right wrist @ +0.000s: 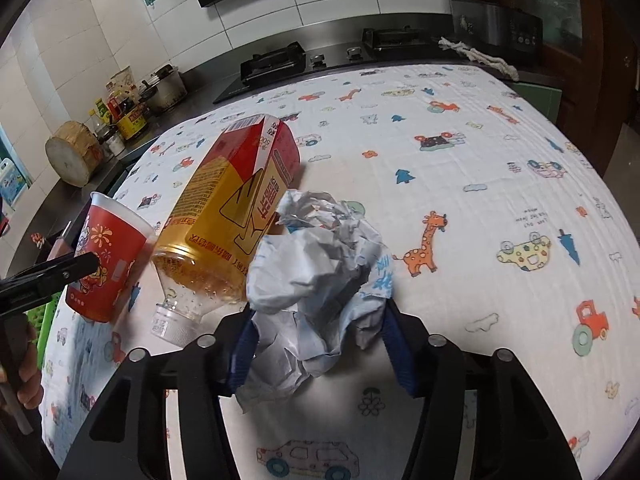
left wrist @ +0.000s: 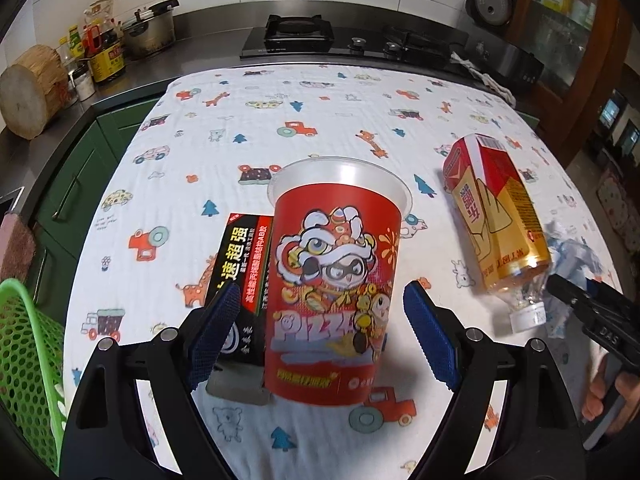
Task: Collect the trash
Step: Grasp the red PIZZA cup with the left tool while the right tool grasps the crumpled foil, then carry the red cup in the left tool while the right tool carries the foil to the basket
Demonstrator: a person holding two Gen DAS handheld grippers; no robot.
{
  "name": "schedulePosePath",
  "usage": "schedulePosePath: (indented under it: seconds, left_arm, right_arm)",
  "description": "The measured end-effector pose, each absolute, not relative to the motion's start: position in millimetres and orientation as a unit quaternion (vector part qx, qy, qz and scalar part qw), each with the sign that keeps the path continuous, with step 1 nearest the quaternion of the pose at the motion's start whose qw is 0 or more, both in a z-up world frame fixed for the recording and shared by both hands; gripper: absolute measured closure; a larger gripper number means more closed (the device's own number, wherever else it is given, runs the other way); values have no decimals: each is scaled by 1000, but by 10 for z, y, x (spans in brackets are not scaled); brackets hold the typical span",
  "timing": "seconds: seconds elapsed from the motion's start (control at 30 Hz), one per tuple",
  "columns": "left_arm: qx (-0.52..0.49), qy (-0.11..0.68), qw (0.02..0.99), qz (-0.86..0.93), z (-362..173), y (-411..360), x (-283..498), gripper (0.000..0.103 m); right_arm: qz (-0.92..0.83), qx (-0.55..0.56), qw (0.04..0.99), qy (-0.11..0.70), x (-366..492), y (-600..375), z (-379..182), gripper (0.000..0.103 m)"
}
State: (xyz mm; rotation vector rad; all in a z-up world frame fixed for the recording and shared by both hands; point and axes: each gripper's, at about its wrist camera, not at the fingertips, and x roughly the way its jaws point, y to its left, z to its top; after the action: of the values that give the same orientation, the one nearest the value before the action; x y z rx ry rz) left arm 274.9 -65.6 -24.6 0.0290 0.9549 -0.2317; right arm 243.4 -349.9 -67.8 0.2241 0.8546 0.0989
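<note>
- Kitchen worktop (left wrist: 320, 128): left gripper (left wrist: 320, 320), fingers spread, straddles red cup (left wrist: 332, 280); a clumsy close could topple it.
- Right gripper (right wrist: 316, 344) pinches crumpled paper (right wrist: 316, 272); loose folds may slip free.

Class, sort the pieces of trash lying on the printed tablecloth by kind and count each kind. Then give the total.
Red printed paper cup: 1
Clear plastic bottle with red and gold label: 1
Black cardboard box with yellow lettering: 1
Crumpled pale blue paper wad: 1
Total: 4
</note>
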Motion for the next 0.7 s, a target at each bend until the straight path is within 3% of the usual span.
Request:
schedulePosePath:
  seconds: [0.17, 0.27, 0.7]
  left_arm:
    - [35, 461, 881, -104, -303, -755, 2819, 20]
    - [44, 465, 878, -105, -341, -808, 2829, 33]
    - [42, 436, 892, -109, -147, -816, 2485, 34]
  right_arm:
    - [43, 116, 902, 413, 2367, -3551, -687, 55]
    - [39, 120, 905, 407, 2316, -3581, -673, 55]
    - [36, 140, 914, 378, 1938, -3672, -524, 56]
